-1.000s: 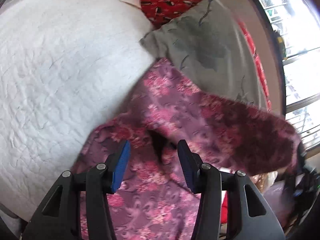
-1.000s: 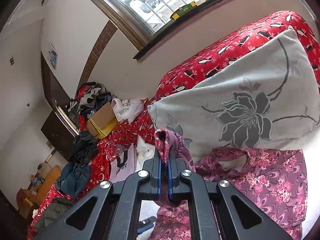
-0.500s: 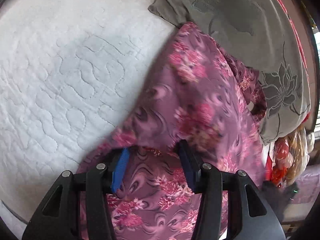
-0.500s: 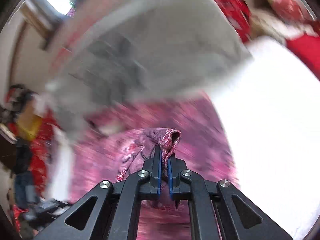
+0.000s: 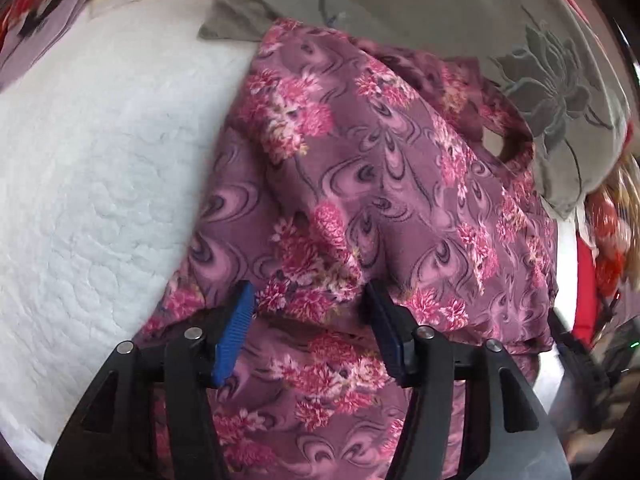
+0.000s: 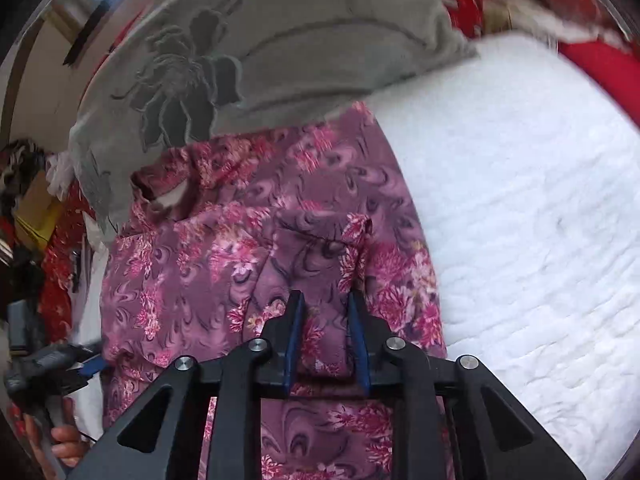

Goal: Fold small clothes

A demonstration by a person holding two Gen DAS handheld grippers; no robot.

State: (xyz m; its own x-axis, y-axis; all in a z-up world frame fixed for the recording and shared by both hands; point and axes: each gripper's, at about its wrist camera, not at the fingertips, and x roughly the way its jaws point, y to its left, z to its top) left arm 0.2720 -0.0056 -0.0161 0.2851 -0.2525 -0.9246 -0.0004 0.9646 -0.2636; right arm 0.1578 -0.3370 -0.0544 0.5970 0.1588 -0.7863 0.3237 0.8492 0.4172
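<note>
Evidently shirt (image 5: pixel 380 184) thin, limp, light, on bed (image 5: pixel 92 168) edge near pillow (image 6: pixel 300 40); left tongs (image 5: pixel 310 312) agape, right tongs (image 6: pixel 324 320) part-open, neither gripping; pinch hem.

A folded garment (image 5: pixel 384 184) lies on a quilted bedcover (image 5: pixel 100 184), its far edge tucked against a pillow (image 5: pixel 460 12) at 12 o'clock. In the left wrist view the bedcover spreads toward 9 o'clock; in the right wrist view (image 6: pixel 540 220) it spreads toward 3 o'clock. The left gripper (image 5: pixel 310 330) stands over the garment's near fold; the right gripper (image 6: pixel 322 338) straddles a raised flap. Clutter (image 6: pixel 36 208) sits at 9 o'clock.
</note>
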